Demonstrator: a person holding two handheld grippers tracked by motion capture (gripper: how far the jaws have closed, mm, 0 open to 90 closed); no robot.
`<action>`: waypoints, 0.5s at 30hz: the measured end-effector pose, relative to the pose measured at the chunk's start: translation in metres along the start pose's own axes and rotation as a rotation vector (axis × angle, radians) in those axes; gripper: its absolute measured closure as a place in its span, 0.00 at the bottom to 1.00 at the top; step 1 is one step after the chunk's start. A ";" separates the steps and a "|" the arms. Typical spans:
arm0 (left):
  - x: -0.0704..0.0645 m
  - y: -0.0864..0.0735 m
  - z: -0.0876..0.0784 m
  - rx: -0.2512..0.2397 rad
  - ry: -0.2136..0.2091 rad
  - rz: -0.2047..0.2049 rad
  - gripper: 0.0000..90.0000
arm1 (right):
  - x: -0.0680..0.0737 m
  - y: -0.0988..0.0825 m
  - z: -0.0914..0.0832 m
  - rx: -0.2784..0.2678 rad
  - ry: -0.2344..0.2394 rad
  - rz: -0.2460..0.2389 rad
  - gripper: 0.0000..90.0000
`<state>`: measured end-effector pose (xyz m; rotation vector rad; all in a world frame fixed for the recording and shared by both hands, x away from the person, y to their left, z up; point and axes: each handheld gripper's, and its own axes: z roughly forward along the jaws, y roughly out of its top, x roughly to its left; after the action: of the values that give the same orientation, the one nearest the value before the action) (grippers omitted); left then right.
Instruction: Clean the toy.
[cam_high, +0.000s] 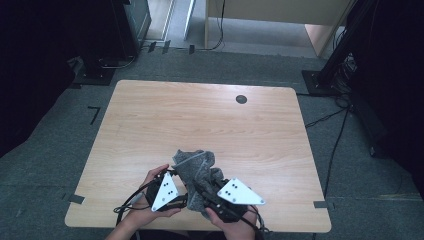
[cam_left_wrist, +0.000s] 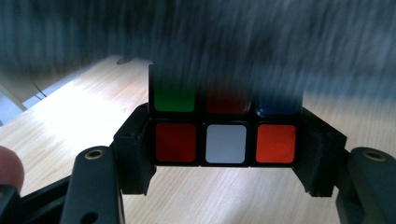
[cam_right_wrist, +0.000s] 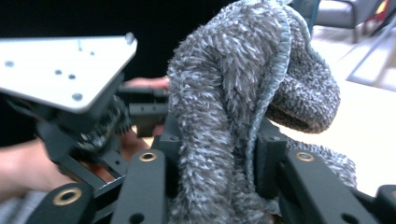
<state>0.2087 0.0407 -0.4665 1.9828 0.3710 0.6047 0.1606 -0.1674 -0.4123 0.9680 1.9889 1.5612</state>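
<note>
A colour-tiled puzzle cube sits clamped between the jaws of my left gripper, with red, white and orange tiles facing the camera. A fuzzy grey cloth hangs blurred over the cube's top. In the high view the grey cloth is bunched near the table's front edge, between my left gripper and my right gripper, and it covers the cube. My right gripper is shut on a thick fold of the cloth. The left gripper's grey plate is close by at the left.
The light wooden table has a dark round grommet near its far edge. Dark stands and cables line the grey floor around it. A hand is at the left in the right gripper view.
</note>
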 end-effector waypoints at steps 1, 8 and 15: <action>-0.002 0.002 0.001 0.007 0.000 -0.001 0.37 | 0.005 -0.002 0.003 0.012 -0.020 -0.033 0.68; -0.011 0.007 0.002 0.029 0.006 0.033 0.38 | 0.016 -0.011 0.020 0.108 -0.184 -0.114 0.39; -0.006 0.007 -0.001 0.002 -0.002 0.009 0.38 | 0.009 -0.008 0.013 0.070 -0.190 -0.097 0.49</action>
<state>0.2034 0.0349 -0.4618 1.9878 0.3613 0.6085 0.1618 -0.1536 -0.4232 0.9919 1.9377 1.3051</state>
